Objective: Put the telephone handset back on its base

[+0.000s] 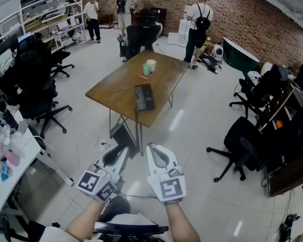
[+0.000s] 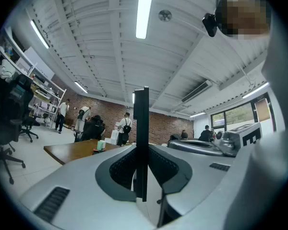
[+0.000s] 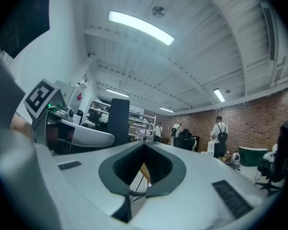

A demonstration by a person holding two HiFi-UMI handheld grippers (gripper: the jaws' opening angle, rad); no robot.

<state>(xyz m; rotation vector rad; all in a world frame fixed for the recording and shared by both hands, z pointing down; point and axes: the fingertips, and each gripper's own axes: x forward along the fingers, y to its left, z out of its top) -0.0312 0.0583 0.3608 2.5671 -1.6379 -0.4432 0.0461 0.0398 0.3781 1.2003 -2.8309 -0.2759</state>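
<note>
A black telephone [image 1: 144,97] lies flat on the brown wooden table [image 1: 116,87], far ahead of both grippers; I cannot tell its handset from its base. My left gripper [image 1: 122,147] is held low over the floor, shut on a thin black flat plate [image 1: 124,136]. That plate shows edge-on between the jaws [image 2: 141,128] in the left gripper view and broadside [image 3: 119,116] in the right gripper view. My right gripper [image 1: 152,146] is beside it, its jaws shut [image 3: 144,145] with nothing between them. Both point towards the table.
A green cup [image 1: 146,69] and a white cup [image 1: 151,64] stand on an orange tray at the table's far end. Black office chairs [image 1: 38,97] [image 1: 242,147] flank the table. A white desk [image 1: 12,160] runs along the left. Several people stand at the back by the brick wall.
</note>
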